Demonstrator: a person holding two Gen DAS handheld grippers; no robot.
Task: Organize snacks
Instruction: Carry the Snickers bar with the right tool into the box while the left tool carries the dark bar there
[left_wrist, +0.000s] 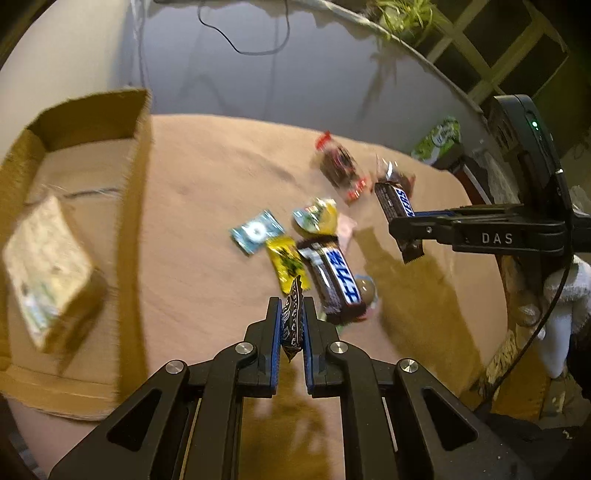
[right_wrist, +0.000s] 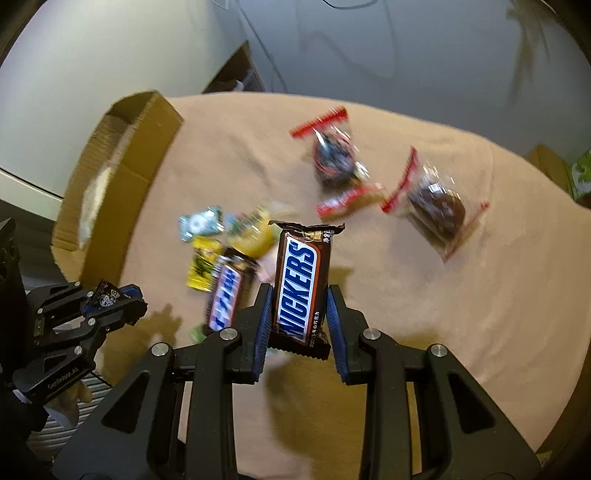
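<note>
nearest my left lens, the left gripper (left_wrist: 291, 325) has its fingers nearly together, pinching a small dark wrapped candy (left_wrist: 291, 321) edge-on, its long axis running away from the camera and its serrated tip forward; i judge it is lifted for carrying to the cardboard box (left_wrist: 142, 177) at far left, which already holds a pale wrapped block (left_wrist: 48, 266). moving right across the tan cloth (left_wrist: 207, 206), loose items lie apart from the box: a light blue packet (left_wrist: 256, 230), a yellow packet (left_wrist: 288, 266), a second snickers bar (left_wrist: 336, 278) lying flat with its length pointing away and slightly left, and two clear bags with red seals (right_wrist: 332, 155). furthest right, the right gripper (right_wrist: 299, 317) is closed partway, to the bar's width, on a snickers bar (right_wrist: 301, 284), gripped across its sides near the lower end, held above the cloth, label up, long axis along the fingers, far end forward. i read both grips as transport holds; motion blur limits detail.
</note>
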